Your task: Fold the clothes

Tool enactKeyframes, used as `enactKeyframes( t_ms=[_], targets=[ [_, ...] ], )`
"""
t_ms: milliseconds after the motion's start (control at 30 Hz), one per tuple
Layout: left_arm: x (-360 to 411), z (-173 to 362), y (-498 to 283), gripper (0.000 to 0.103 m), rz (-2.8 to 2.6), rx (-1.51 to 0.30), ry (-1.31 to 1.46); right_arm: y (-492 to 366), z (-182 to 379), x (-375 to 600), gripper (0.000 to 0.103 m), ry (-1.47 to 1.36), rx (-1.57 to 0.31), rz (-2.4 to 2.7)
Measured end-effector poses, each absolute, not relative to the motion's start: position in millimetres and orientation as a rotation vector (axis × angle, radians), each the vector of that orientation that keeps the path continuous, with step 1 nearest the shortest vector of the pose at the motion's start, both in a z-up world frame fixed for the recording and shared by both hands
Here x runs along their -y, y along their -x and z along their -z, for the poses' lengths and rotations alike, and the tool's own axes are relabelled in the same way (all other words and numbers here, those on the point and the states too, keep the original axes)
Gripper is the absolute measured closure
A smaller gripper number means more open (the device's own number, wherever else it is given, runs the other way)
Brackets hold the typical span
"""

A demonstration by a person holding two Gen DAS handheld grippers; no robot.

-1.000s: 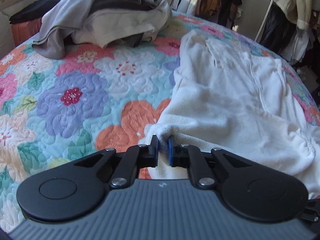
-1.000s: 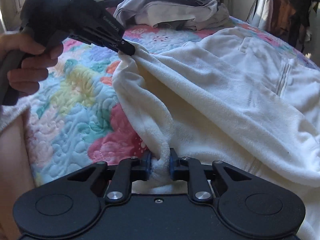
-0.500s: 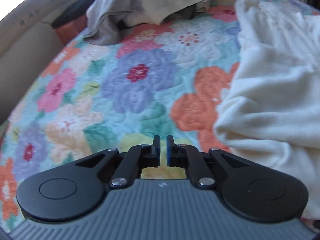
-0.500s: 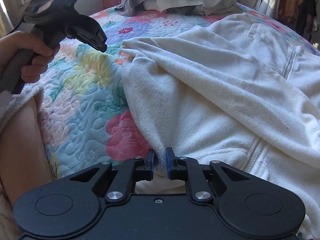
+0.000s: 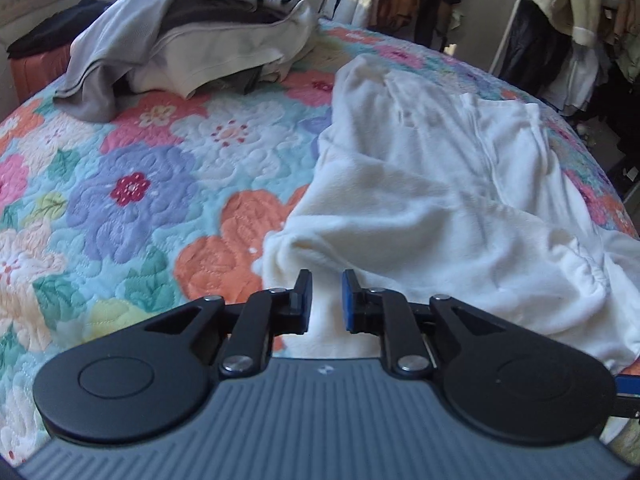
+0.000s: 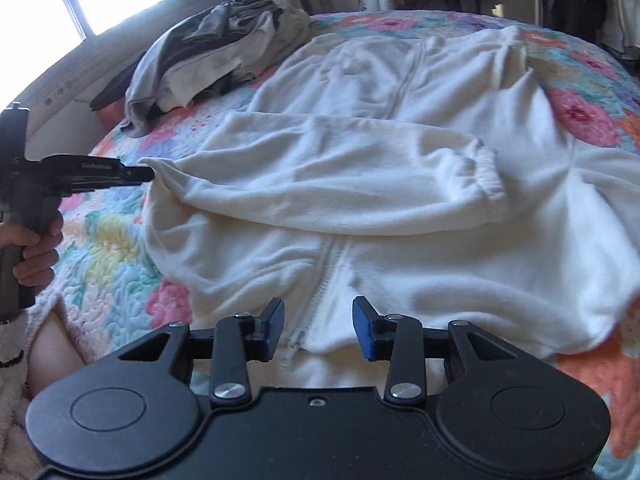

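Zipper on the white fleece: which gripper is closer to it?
Right. The right gripper is open at the bottom end of the zipper, by the hem; the left gripper is off at the side edge of the fleece.

The right gripper [image 6: 318, 328] hovers with its jaws apart over the bottom hem of a white fleece jacket [image 6: 400, 216], just beside the zipper [image 6: 320, 280]. The jacket lies on a floral quilt [image 6: 104, 256], with one sleeve [image 6: 340, 184] folded across the front. At the left, the left gripper [image 6: 146, 173] (held by a hand [image 6: 36, 252]) touches the jacket's edge, and a pile of grey clothes [image 6: 208, 56] sits further back.
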State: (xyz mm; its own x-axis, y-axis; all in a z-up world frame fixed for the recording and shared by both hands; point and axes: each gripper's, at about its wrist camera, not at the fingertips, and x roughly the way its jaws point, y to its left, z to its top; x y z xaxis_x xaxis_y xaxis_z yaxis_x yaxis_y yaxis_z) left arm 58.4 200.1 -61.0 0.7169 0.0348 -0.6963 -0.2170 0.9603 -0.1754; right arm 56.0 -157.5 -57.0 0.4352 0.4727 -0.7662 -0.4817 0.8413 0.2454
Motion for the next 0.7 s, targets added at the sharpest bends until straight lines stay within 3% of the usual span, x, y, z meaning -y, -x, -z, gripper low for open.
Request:
enactKeyframes(
  t_ms=[67, 167, 367, 433, 533, 700],
  targets=[
    [-180.7, 52.2, -54.2, 0.064, -0.074, -0.717, 0.213, -53.0, 57.3, 171.1, 0.060, 0.010, -0.940, -0.562],
    [-149.0, 48.1, -52.2, 0.056, 0.021, -0.681, 0.155, -54.4, 62.3, 185.5, 0.058, 0.006, -0.927, -0.511],
    [-78.7, 75.7, -76.9, 0.056, 0.229, -0.848, 0.270, -69.9, 67.7, 228.0, 0.054, -0.148, -0.918, -0.406],
    [-34.8, 80.3, -82.2, 0.053, 0.218, -0.917, 0.169, -73.2, 65.9, 241.8, 0.052, -0.165, -0.895, -0.368],
    [26.2, 75.2, -87.1, 0.046, 0.294, -0.918, 0.094, -78.0, 62.6, 270.1, 0.049, -0.199, -0.854, -0.304],
    [97.3, 67.3, -118.4, 0.045, 0.416, -0.915, 0.060, -90.0, 57.3, 325.7, 0.048, -0.204, -0.748, -0.195]
  ],
)
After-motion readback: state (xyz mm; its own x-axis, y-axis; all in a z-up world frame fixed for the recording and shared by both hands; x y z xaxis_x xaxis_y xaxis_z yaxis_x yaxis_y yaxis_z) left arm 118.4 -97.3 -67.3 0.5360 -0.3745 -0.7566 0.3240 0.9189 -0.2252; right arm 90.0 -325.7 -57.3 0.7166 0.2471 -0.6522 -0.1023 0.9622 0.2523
